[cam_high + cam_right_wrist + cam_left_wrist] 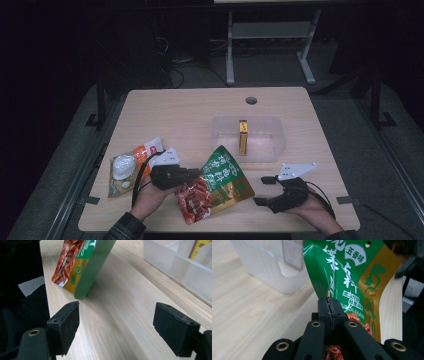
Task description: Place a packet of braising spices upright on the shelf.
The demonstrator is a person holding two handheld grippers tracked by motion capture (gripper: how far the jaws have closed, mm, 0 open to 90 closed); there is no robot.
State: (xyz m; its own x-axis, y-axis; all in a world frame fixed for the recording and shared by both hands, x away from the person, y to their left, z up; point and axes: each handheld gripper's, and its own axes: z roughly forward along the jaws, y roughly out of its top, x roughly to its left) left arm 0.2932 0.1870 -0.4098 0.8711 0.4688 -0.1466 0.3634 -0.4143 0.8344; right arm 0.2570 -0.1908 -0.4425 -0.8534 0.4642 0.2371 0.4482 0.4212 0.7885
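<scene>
Holding green snack pouch (220,182) — left tongs (196,173) clamped on its edge | clear bin (248,138) upper right of pouch | right tongs (263,190) open, empty.

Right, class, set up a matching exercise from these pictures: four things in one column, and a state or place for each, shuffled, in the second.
Things:
1. green snack packet
2. clear plastic bin
3. orange and white packet
4. right gripper

States or places:
A. lies flat on the table, by the person's left hand
B. jaws apart, nothing between them
C. clamped at its edge in the shut left gripper
D. holds a slim yellow and red box standing upright

Pairs: 1-C, 2-D, 3-A, 4-B
</scene>
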